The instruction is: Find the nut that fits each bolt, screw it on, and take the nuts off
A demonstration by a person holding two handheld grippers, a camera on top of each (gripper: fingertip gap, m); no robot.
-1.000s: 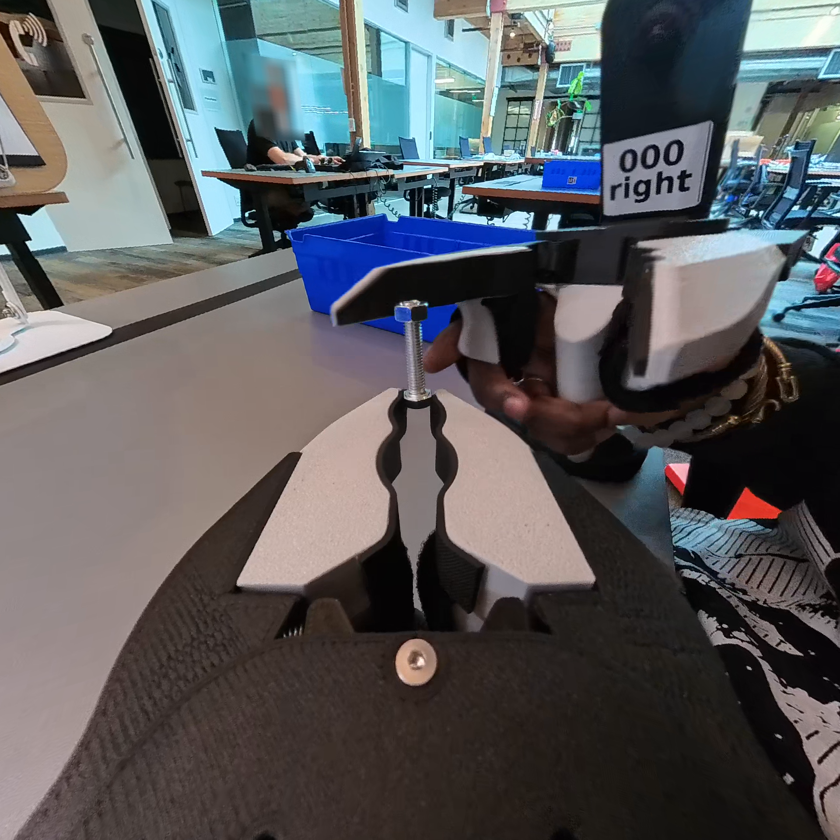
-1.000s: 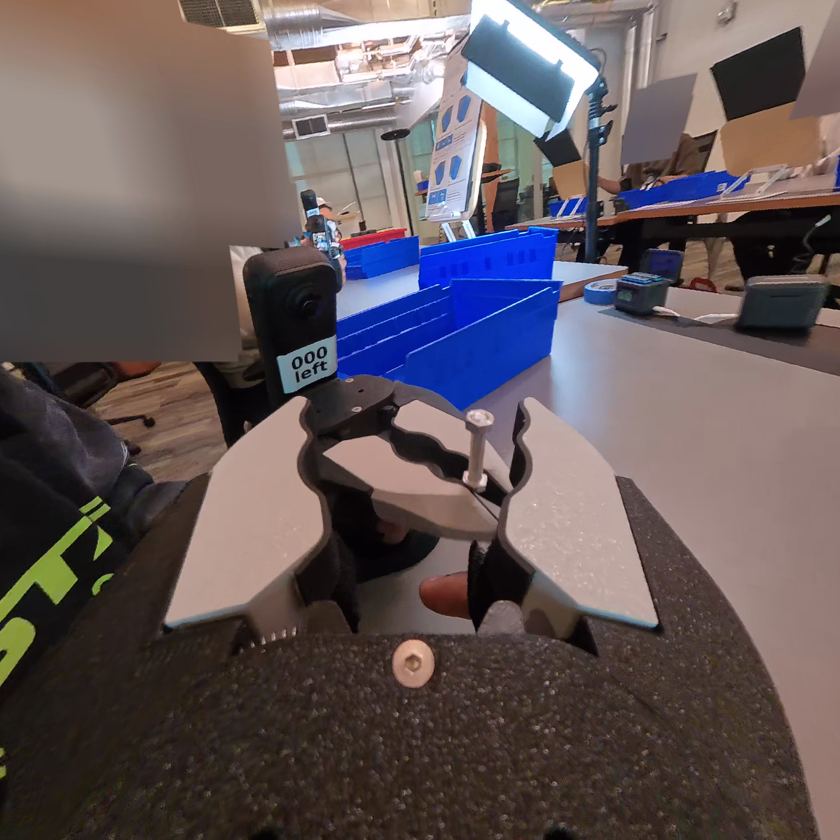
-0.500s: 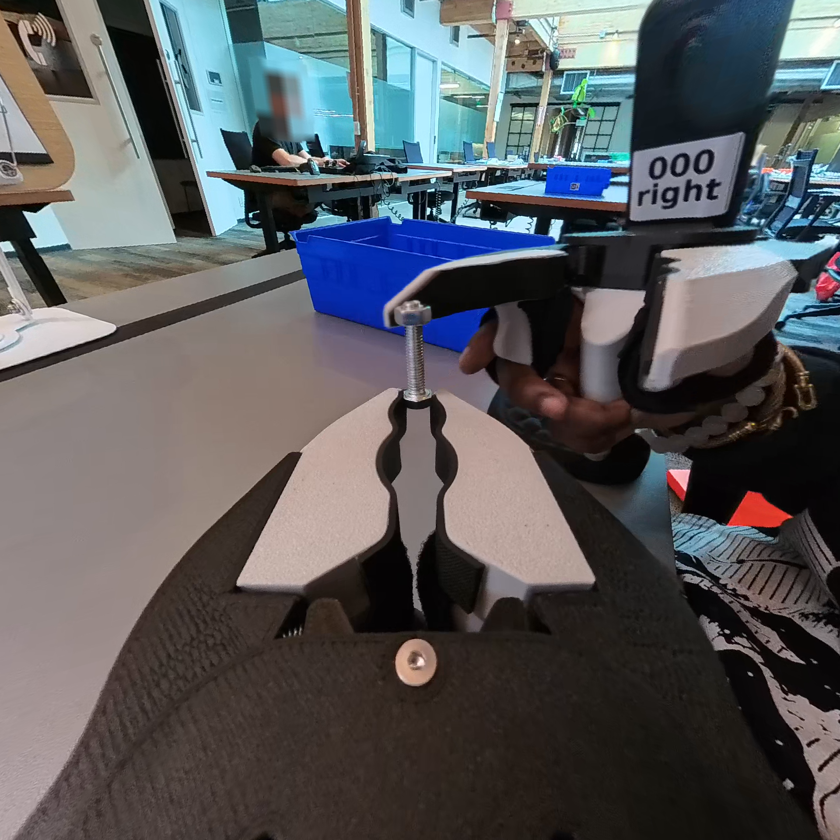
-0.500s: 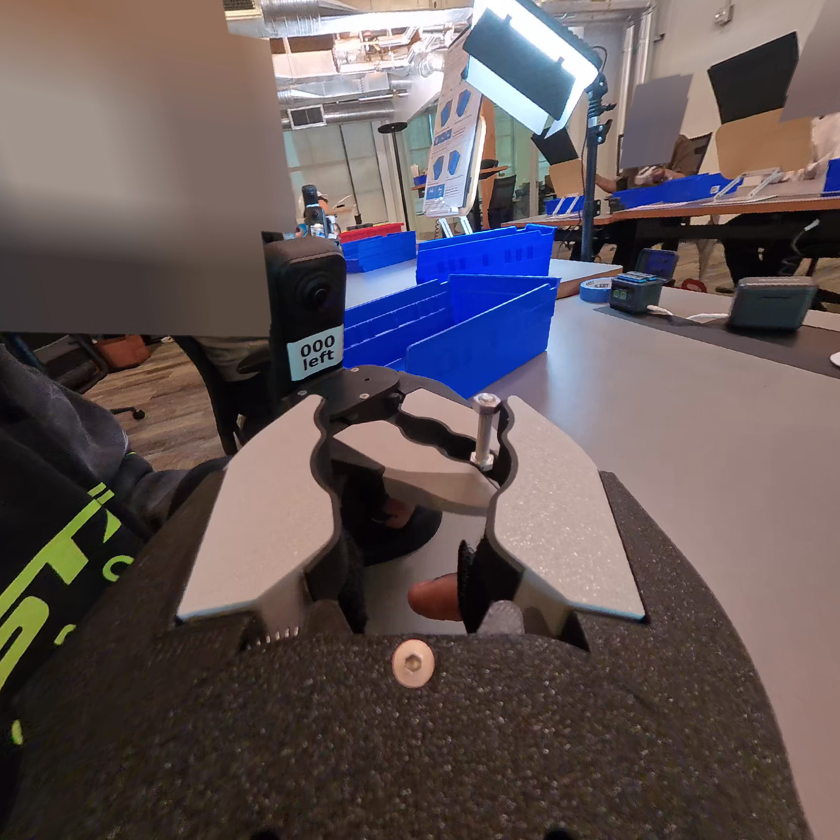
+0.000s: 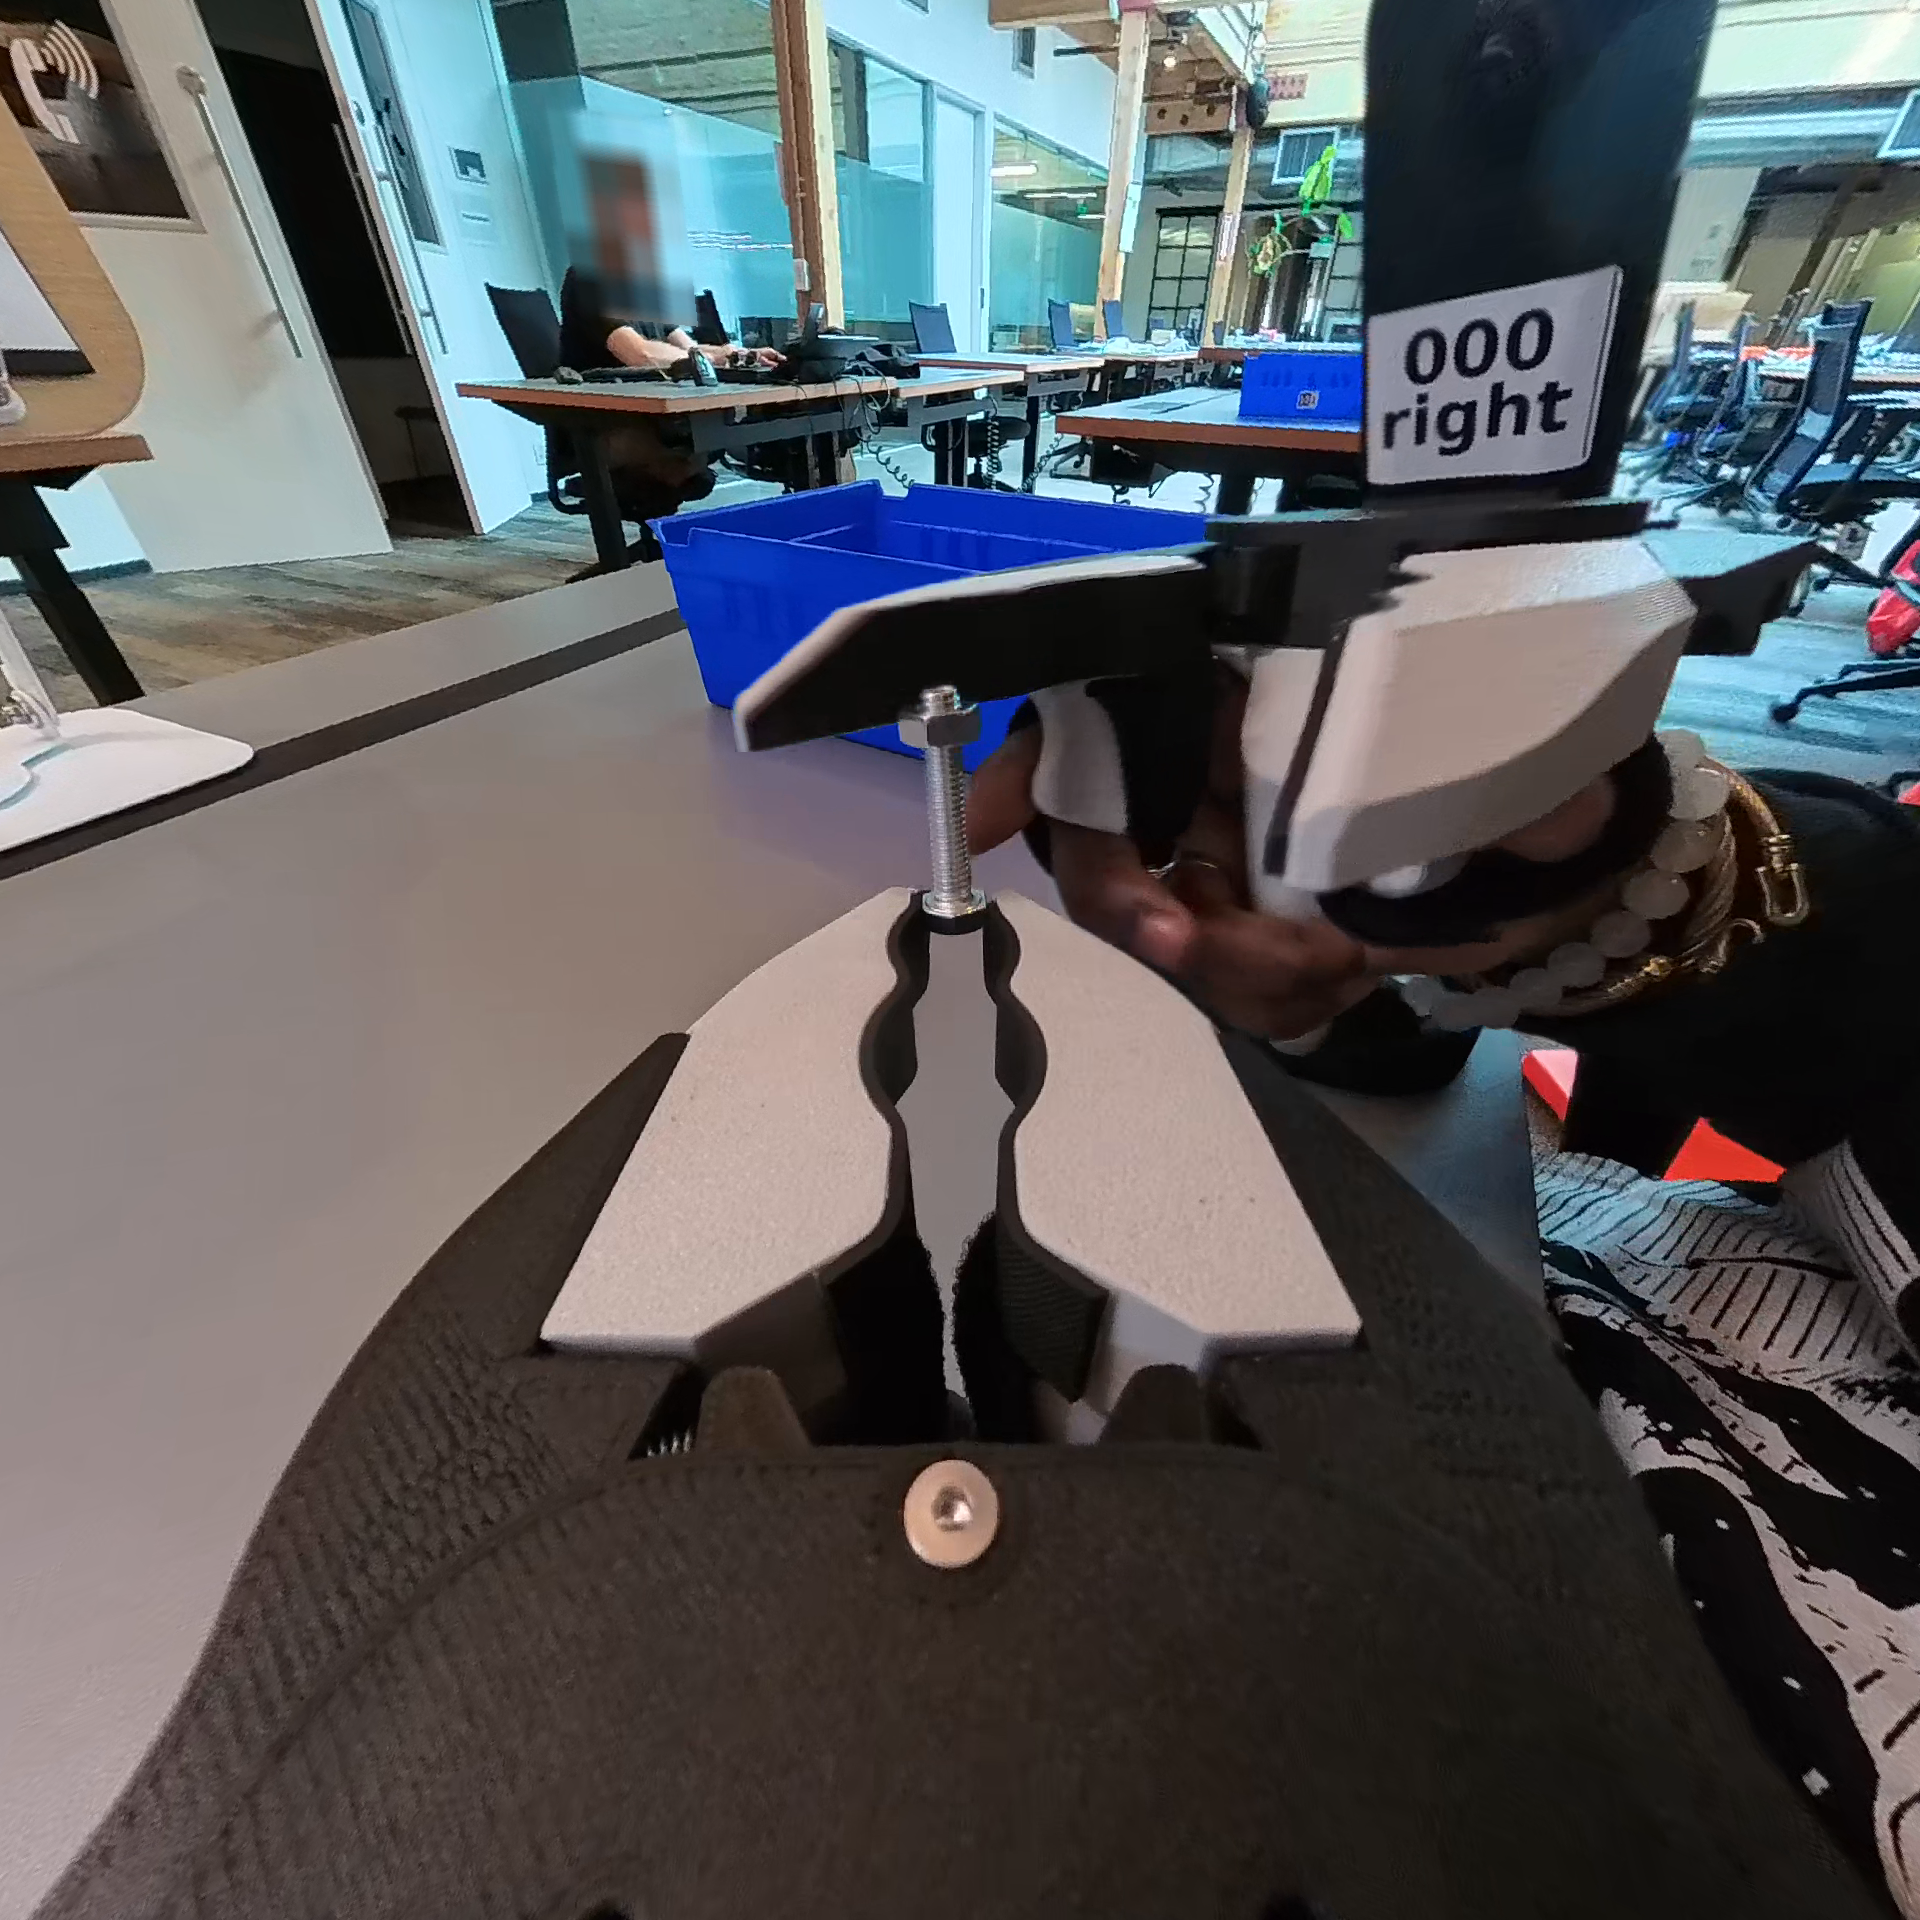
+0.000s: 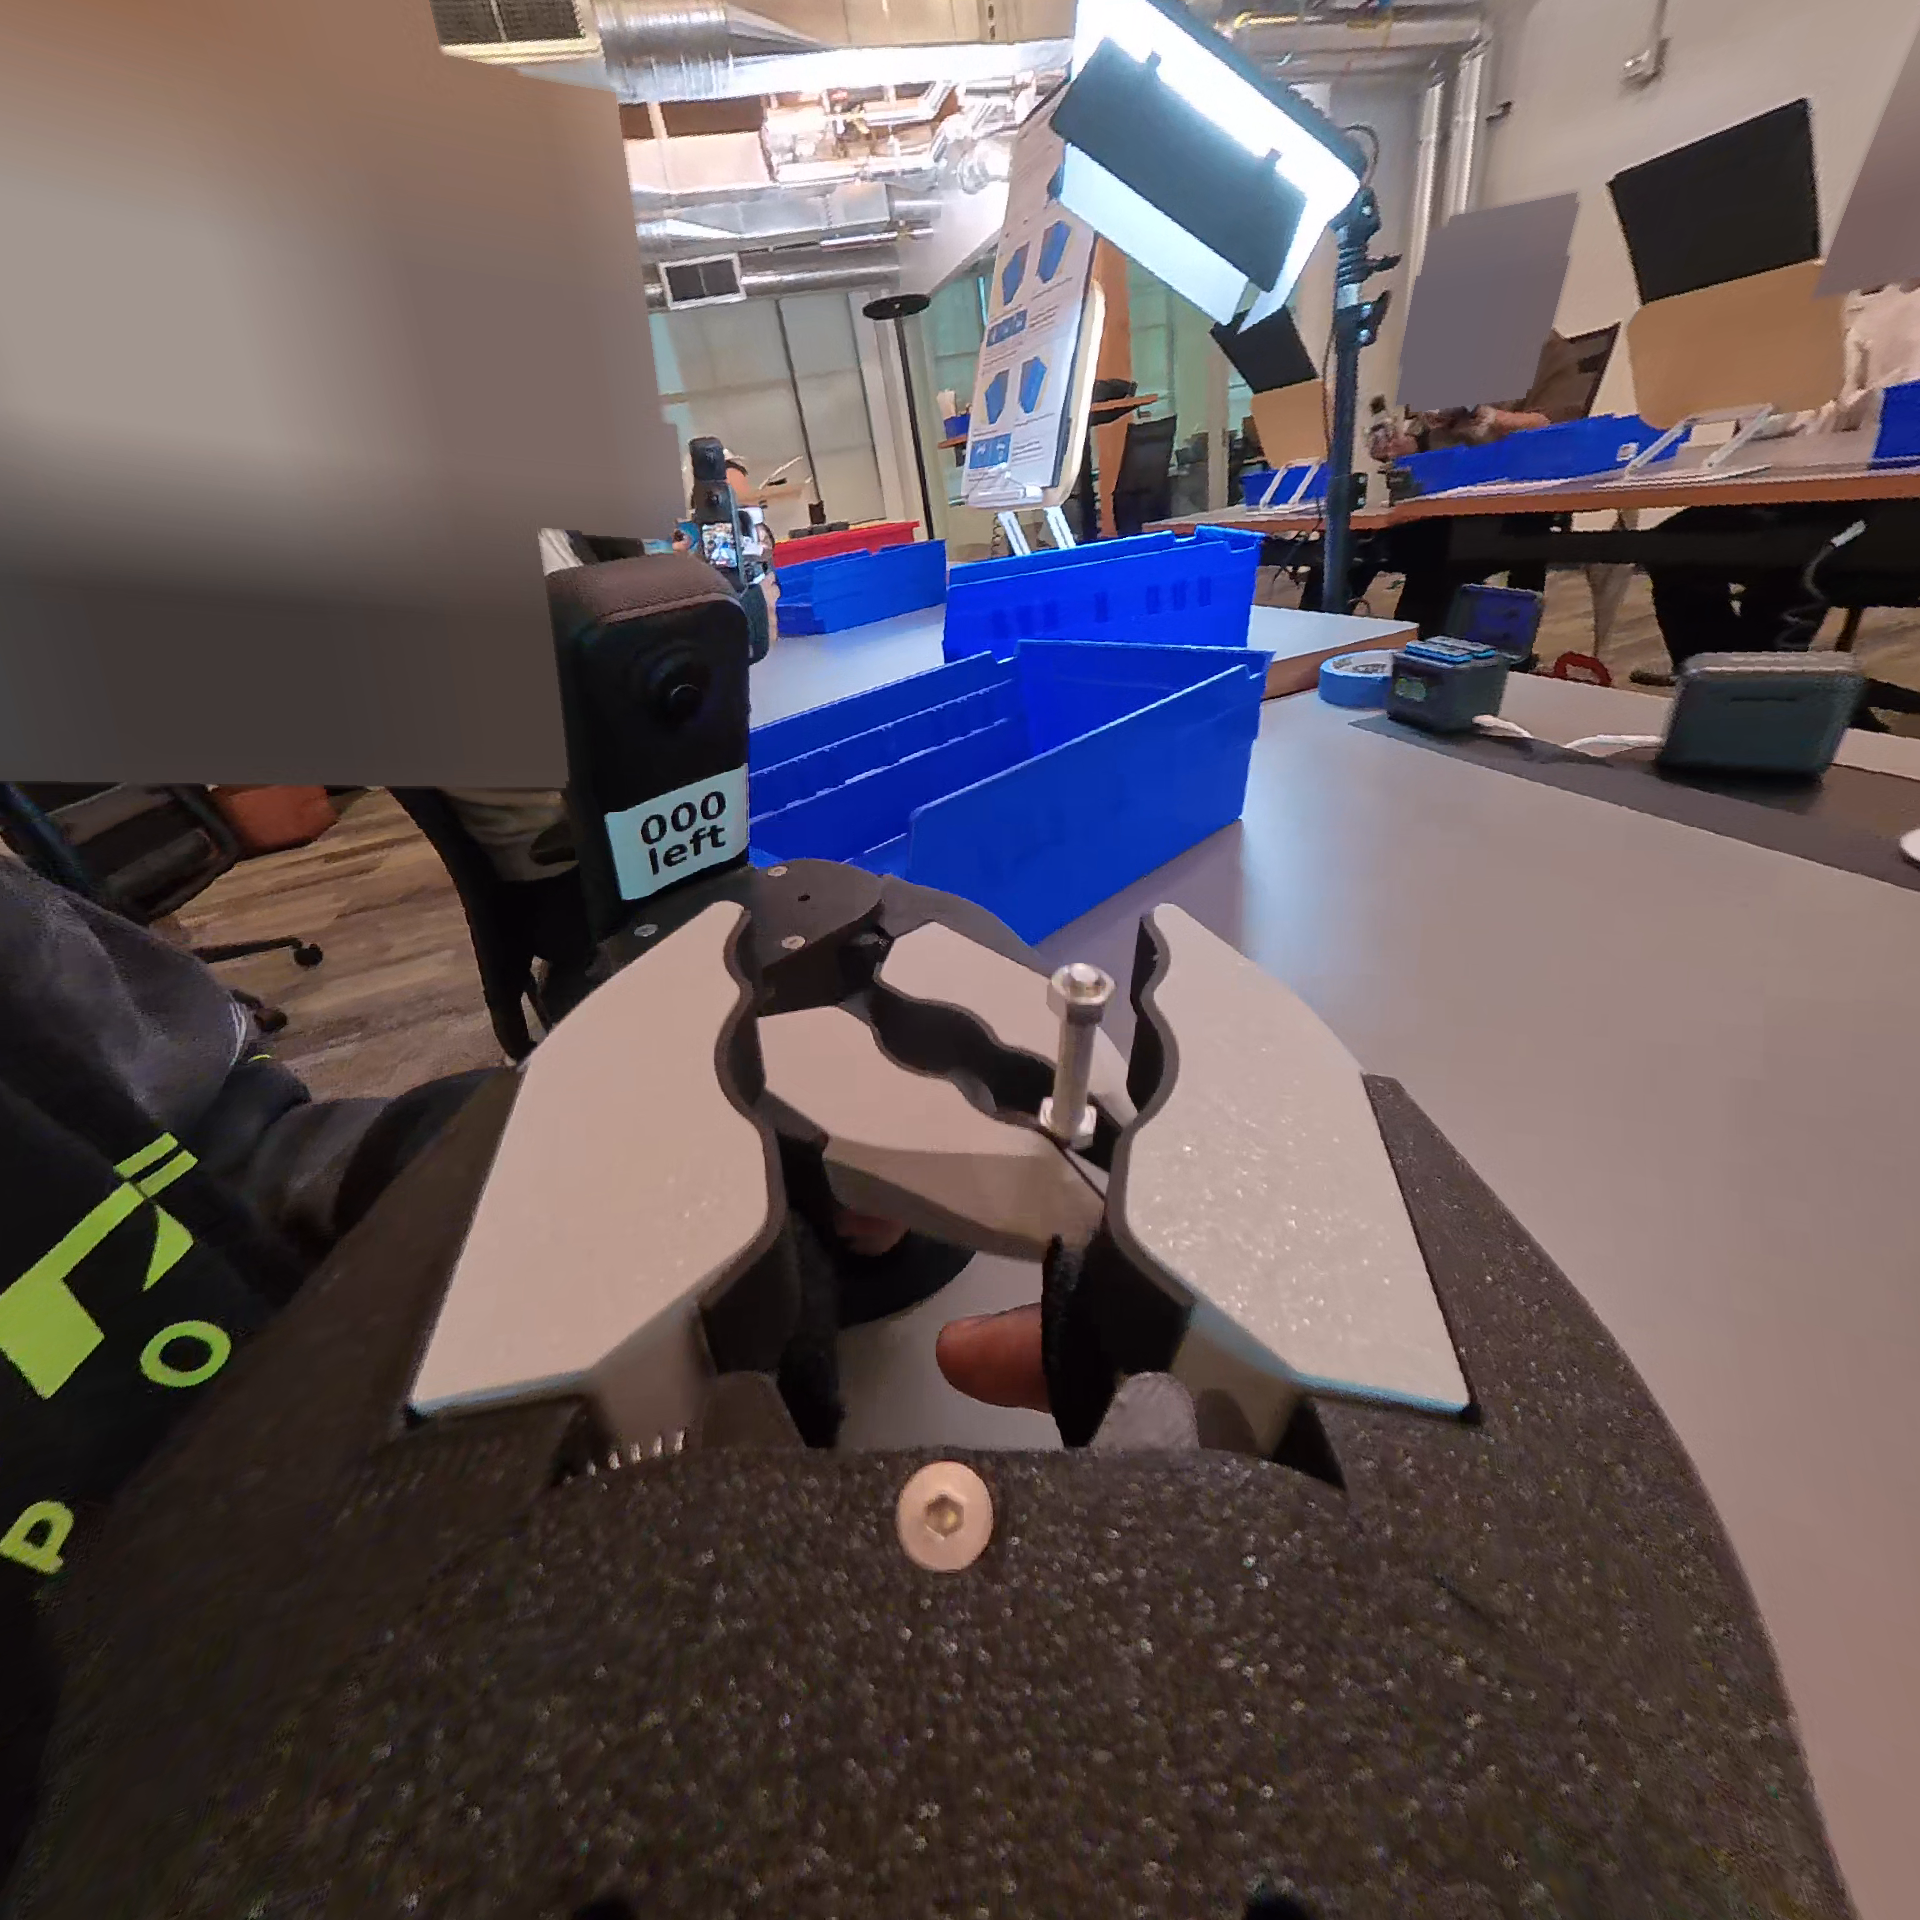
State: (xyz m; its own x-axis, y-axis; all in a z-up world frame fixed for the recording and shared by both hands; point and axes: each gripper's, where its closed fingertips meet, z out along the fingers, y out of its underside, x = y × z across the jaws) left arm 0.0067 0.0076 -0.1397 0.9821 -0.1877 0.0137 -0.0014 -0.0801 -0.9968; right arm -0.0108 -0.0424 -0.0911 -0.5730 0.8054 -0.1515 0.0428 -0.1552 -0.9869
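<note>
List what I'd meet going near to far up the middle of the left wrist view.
left gripper → bolt → nut → blue bin → desks

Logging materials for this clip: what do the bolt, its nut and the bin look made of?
Bolt: bright, shiny threaded metal, probably plated steel. Nut near its top: the same silvery metal, with hexagonal flats. Blue bin: glossy moulded plastic, judging by its thin ribbed walls.
</note>
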